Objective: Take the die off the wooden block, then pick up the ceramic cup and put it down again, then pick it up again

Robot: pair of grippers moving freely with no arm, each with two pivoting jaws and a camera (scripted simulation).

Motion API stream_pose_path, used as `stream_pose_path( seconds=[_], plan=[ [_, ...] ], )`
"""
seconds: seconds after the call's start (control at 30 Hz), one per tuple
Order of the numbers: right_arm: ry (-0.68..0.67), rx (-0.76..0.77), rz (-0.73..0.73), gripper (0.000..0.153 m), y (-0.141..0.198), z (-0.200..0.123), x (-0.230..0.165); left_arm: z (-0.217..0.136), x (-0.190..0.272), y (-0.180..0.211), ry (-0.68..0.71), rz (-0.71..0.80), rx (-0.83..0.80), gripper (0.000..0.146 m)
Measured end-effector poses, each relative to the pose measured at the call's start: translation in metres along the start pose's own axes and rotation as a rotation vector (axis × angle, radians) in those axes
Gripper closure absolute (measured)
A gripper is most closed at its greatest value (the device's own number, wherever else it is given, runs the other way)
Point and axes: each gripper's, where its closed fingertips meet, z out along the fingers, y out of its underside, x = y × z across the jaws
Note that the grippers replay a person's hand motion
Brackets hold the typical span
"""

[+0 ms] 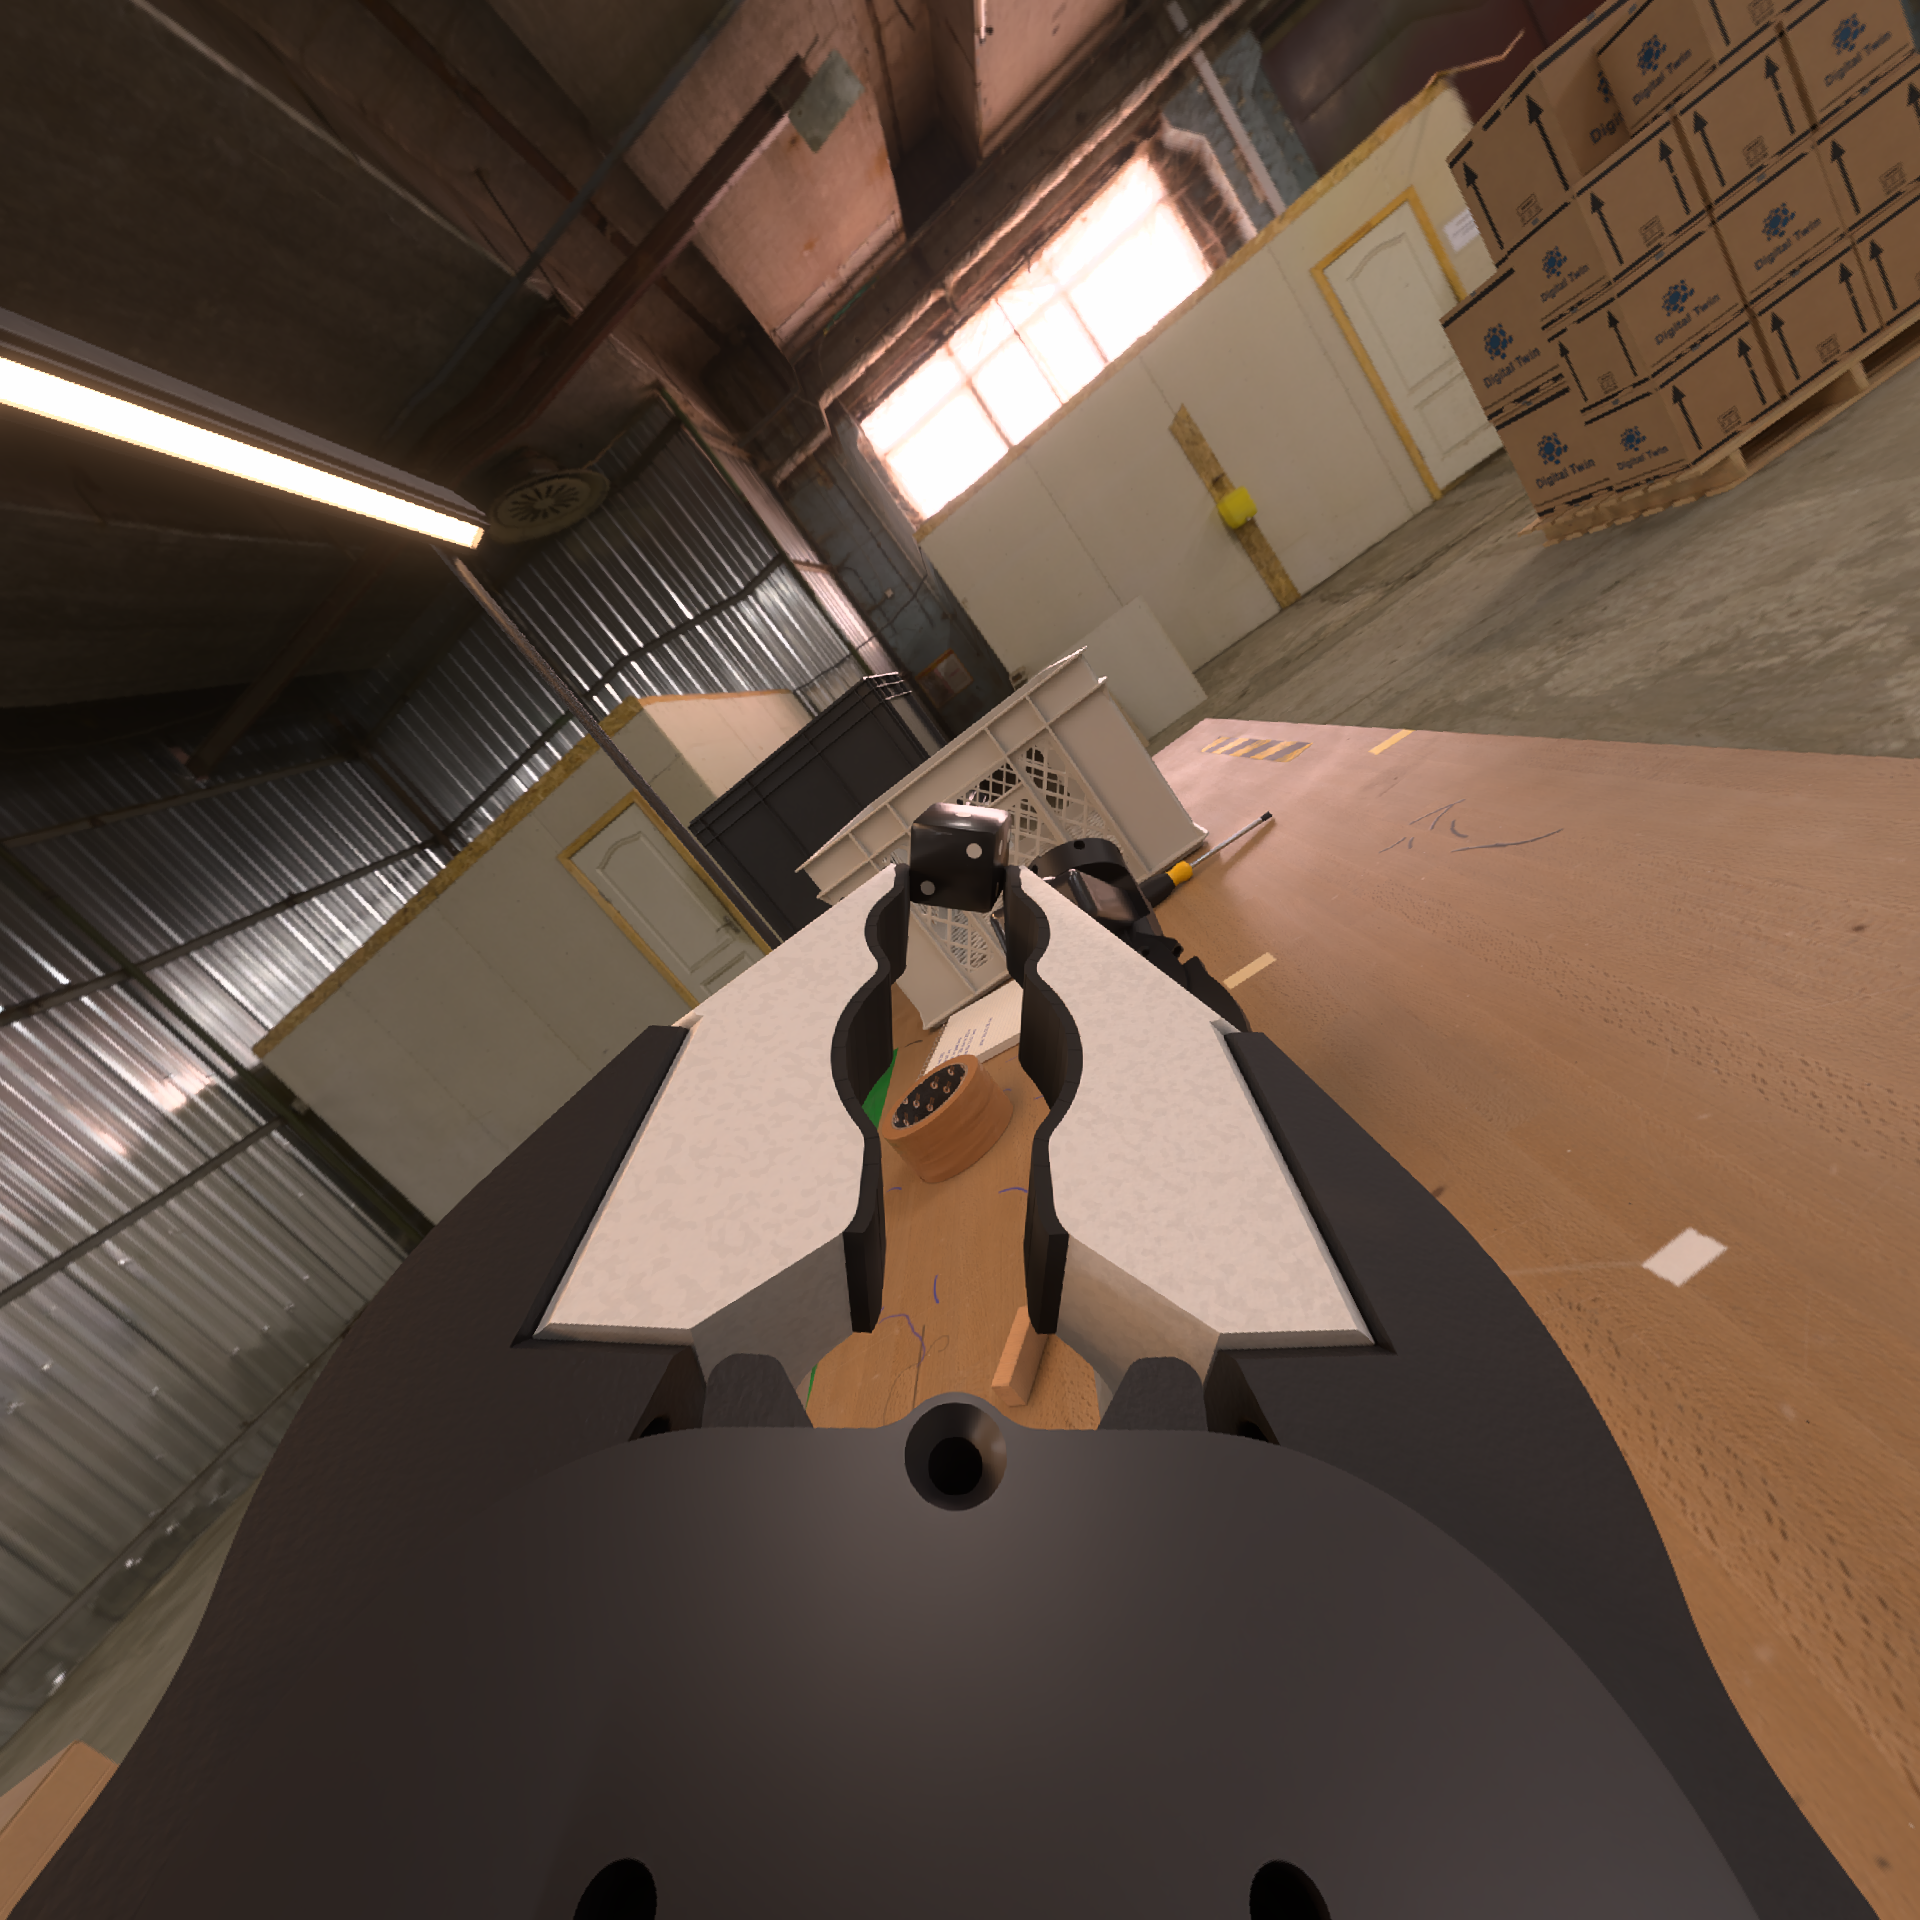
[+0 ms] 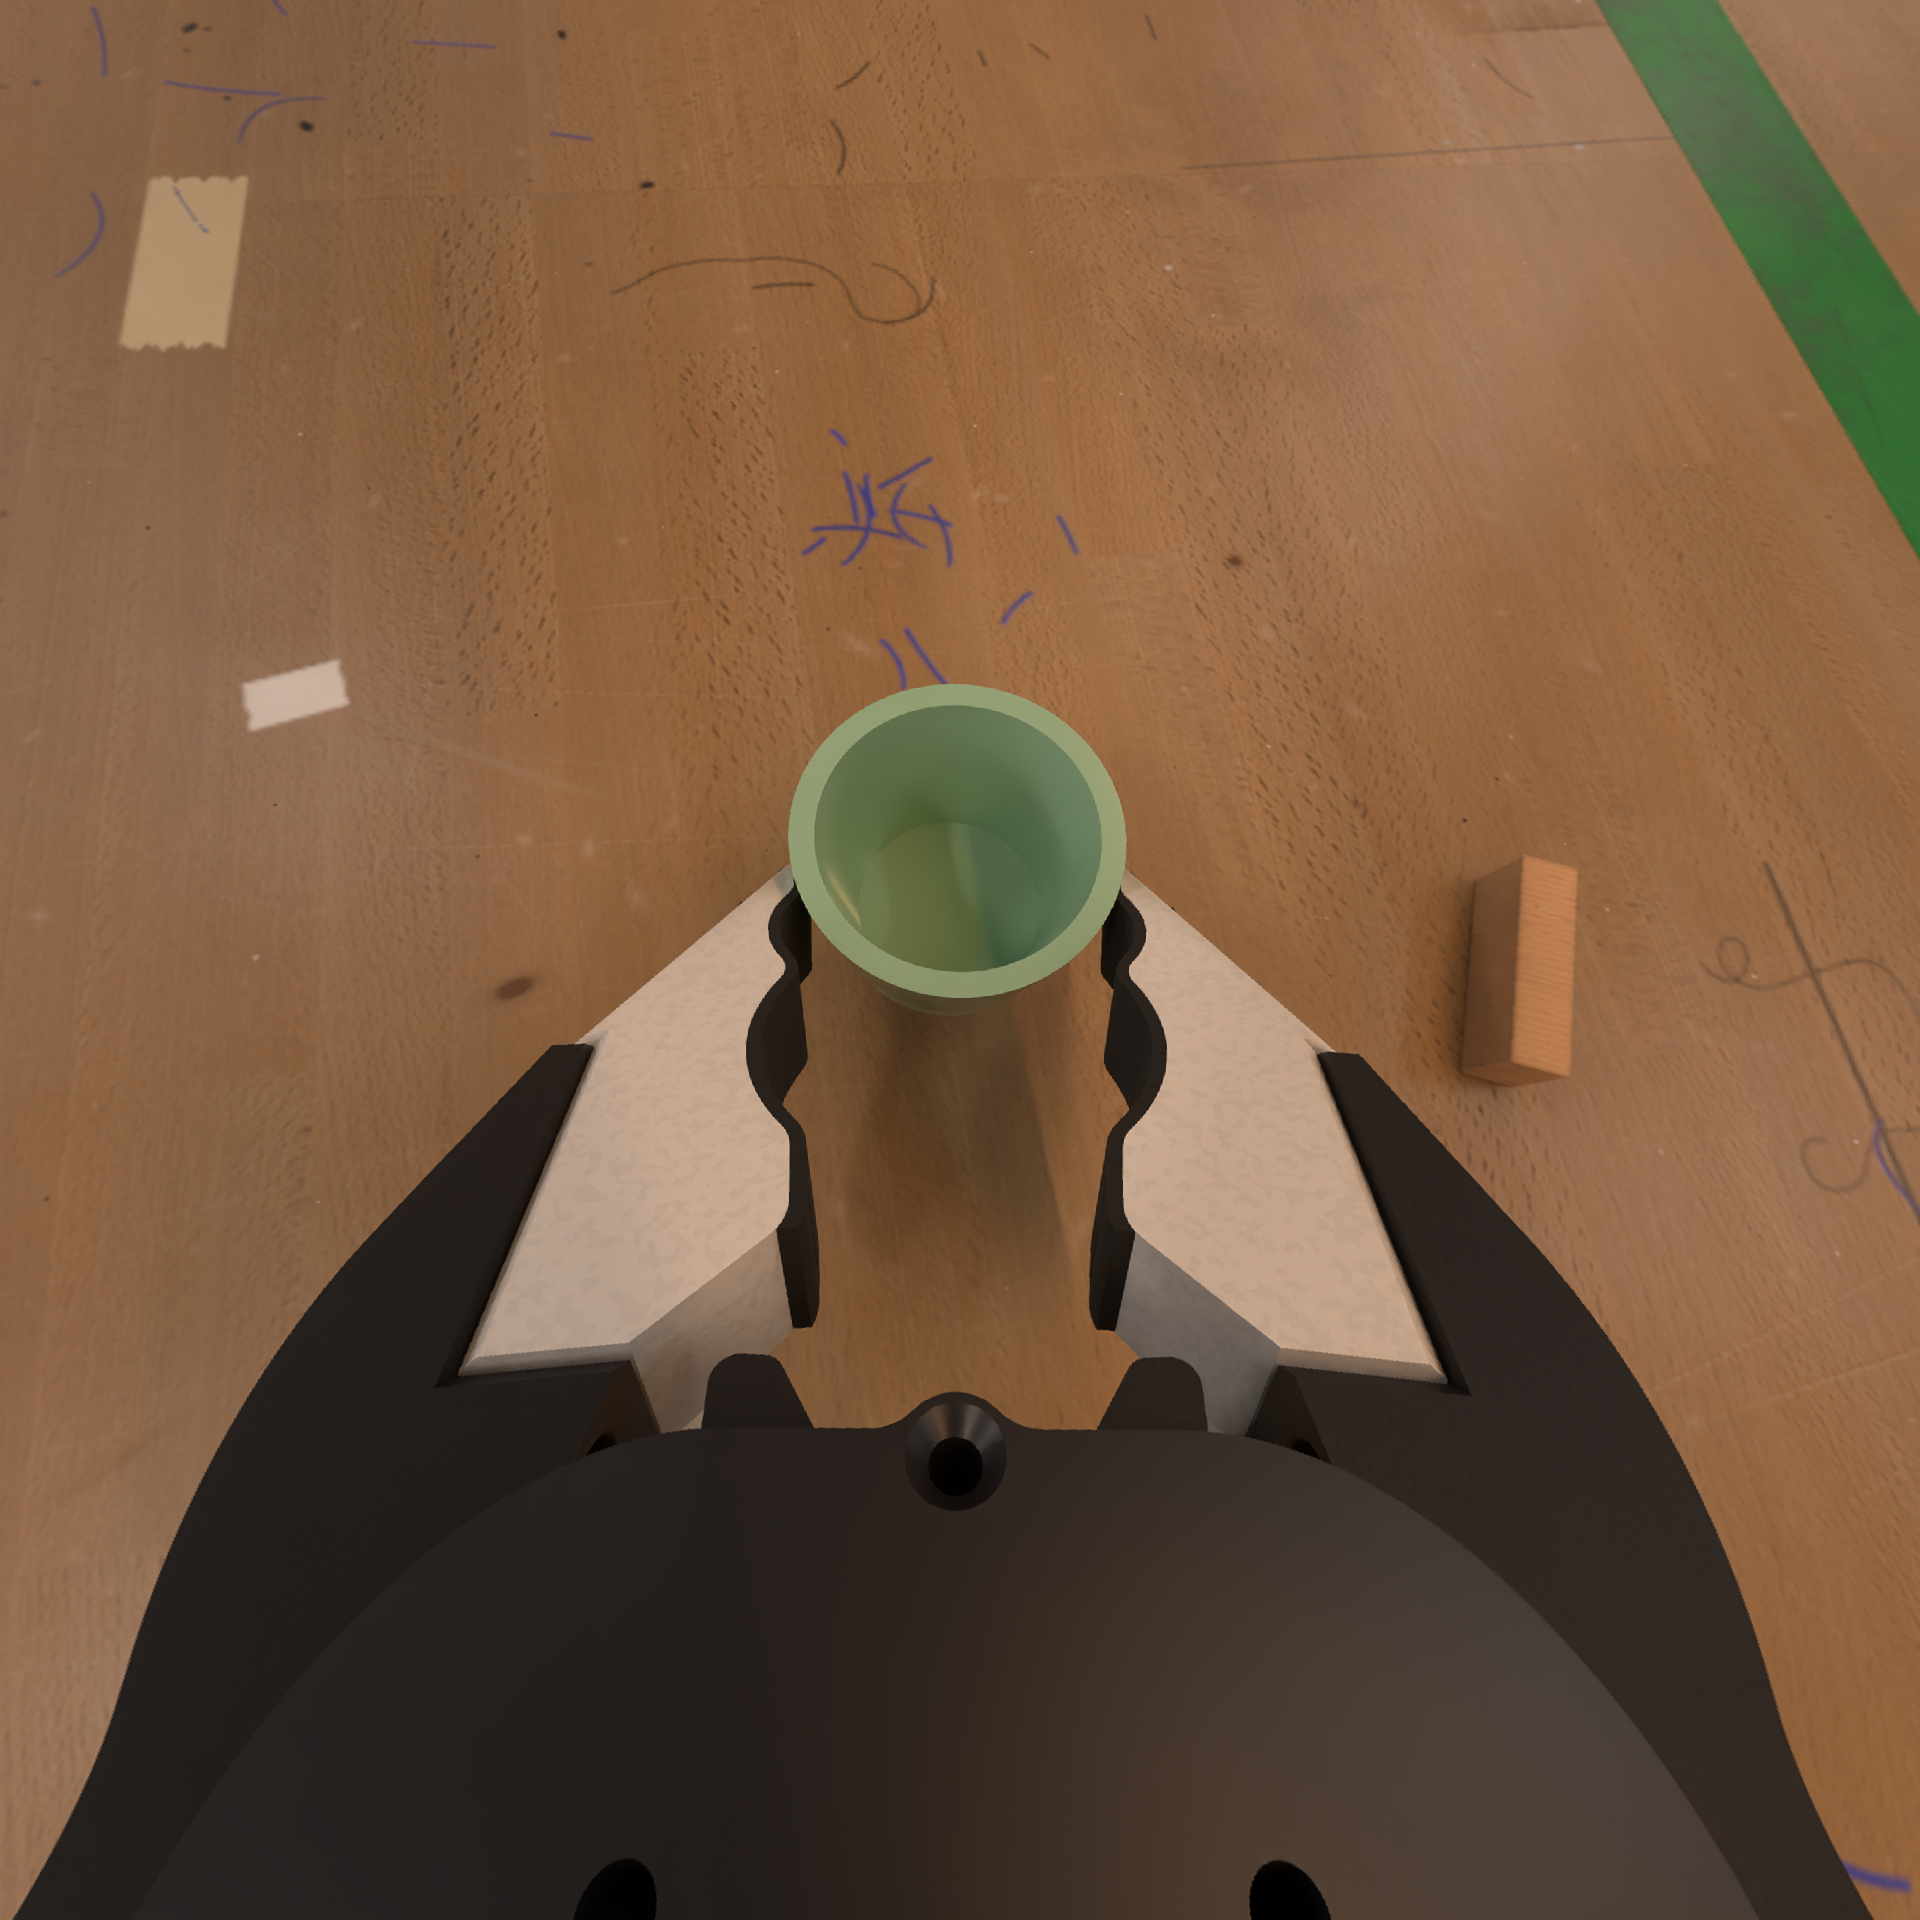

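Bare worktop (image 2: 1299, 416) spreads around the green ceramic cup (image 2: 956, 842), wooden block (image 2: 1519, 971) well right. Right claw (image 2: 956, 920) grips the cup's rim; left claw (image 1: 958, 883) clamps the black die (image 1: 958, 857) aloft.

Corrugated metal walls (image 1: 260, 1039), bright window (image 1: 1039, 353), stacked cardboard boxes (image 1: 1704, 249), ceiling striplight (image 1: 229, 447)

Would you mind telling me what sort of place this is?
Most likely a warehouse or workshop: stacked cardboard boxes on a pallet, corrugated metal walls, and a scuffed wooden workbench.
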Motion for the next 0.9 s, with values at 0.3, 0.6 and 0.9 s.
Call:
stream_pose_path(
  seconds=[0.3, 0.6, 0.9],
  plan=[
    [0.053, 0.009, 0.002, 0.096, 0.007, -0.006, 0.000, 0.002, 0.001, 0.002, 0.005, -0.001, -0.015, 0.128],
    [0.068, -0.026, 0.032, 0.096, 0.016, -0.005, -0.002, 0.003, 0.001, 0.002, 0.007, 0.000, -0.017, 0.128],
    [0.046, -0.005, 0.066, 0.078, 0.014, -0.007, -0.006, 0.004, 0.002, 0.004, 0.012, -0.002, -0.025, 0.128]
  ],
)
